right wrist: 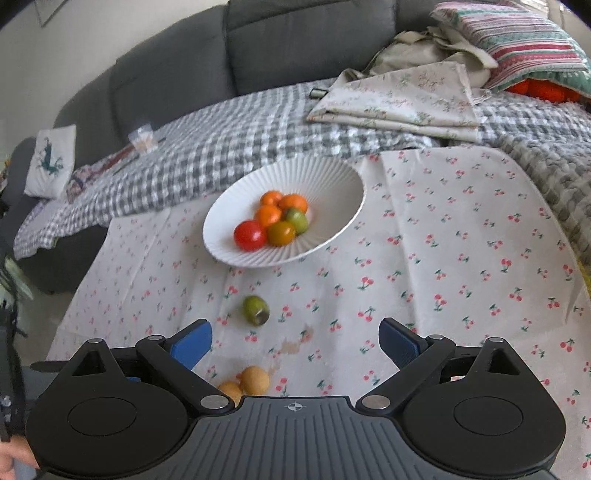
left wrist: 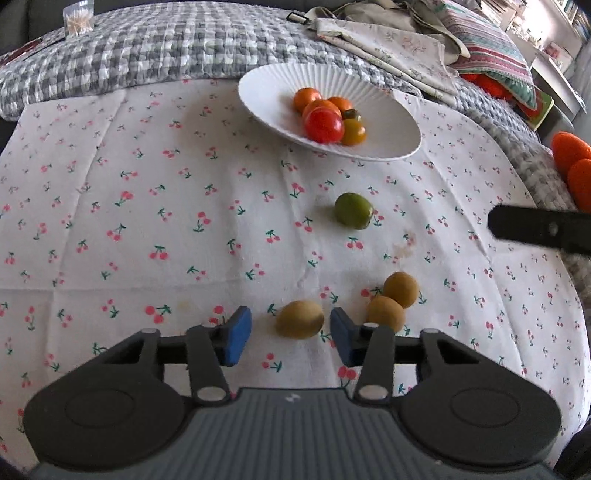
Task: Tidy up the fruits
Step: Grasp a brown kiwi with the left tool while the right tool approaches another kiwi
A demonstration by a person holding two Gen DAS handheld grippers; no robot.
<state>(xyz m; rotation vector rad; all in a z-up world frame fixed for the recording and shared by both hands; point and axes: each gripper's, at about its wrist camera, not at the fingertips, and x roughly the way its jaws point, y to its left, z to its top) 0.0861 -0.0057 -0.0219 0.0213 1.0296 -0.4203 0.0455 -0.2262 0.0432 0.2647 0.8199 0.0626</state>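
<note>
On the cherry-print cloth (left wrist: 147, 206), my left gripper (left wrist: 291, 332) hangs low with its blue pads on either side of a tan round fruit (left wrist: 300, 319); small gaps show on both sides, so it is open. Two more tan fruits (left wrist: 400, 289) (left wrist: 385, 314) lie just to the right, touching each other. A green fruit (left wrist: 353, 210) lies farther out. The white ribbed plate (left wrist: 266, 74) holds a red tomato (left wrist: 323, 125) and several orange and yellow-green ones. My right gripper (right wrist: 295, 347) stands wide open above the cloth, near the green fruit (right wrist: 255, 310), with nothing between its pads.
A grey checked blanket (left wrist: 166, 48) borders the cloth at the back, with folded floral fabric (right wrist: 402, 99) and a striped pillow (right wrist: 524, 40) on it. A small clear container (left wrist: 78, 18) stands at the back left. A grey sofa (right wrist: 295, 40) lies behind. Orange items (left wrist: 572, 155) sit at the right edge.
</note>
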